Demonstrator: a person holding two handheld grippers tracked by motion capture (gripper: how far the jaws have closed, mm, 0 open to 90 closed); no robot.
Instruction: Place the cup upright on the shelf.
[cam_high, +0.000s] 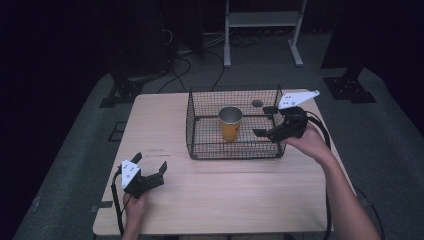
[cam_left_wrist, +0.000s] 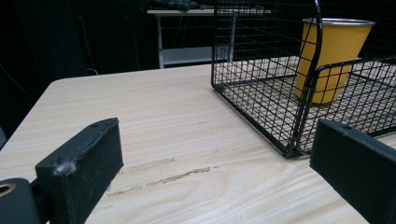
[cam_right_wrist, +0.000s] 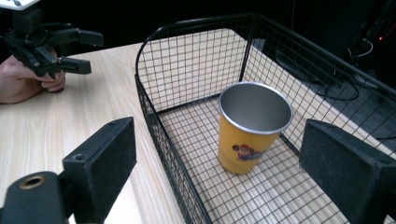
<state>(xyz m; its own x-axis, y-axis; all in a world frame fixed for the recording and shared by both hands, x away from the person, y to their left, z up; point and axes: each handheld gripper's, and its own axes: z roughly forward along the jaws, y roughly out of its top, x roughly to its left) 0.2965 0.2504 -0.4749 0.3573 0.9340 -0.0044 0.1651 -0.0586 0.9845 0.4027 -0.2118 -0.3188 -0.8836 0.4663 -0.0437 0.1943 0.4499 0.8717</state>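
A yellow metal cup with a silver rim stands upright inside a black wire basket on the far half of the wooden table. My right gripper is open above the basket's right wall, and its jaws point at the cup without touching it. Along those jaws, the cup sits between and beyond the right gripper. My left gripper is open and empty near the table's front left corner. From there, the cup shows through the basket mesh, ahead of the left gripper.
Bare light wood table lies left of and in front of the basket. A small dark round mark is on the table behind the basket. Beyond the table are a white metal stand, cables and dark floor.
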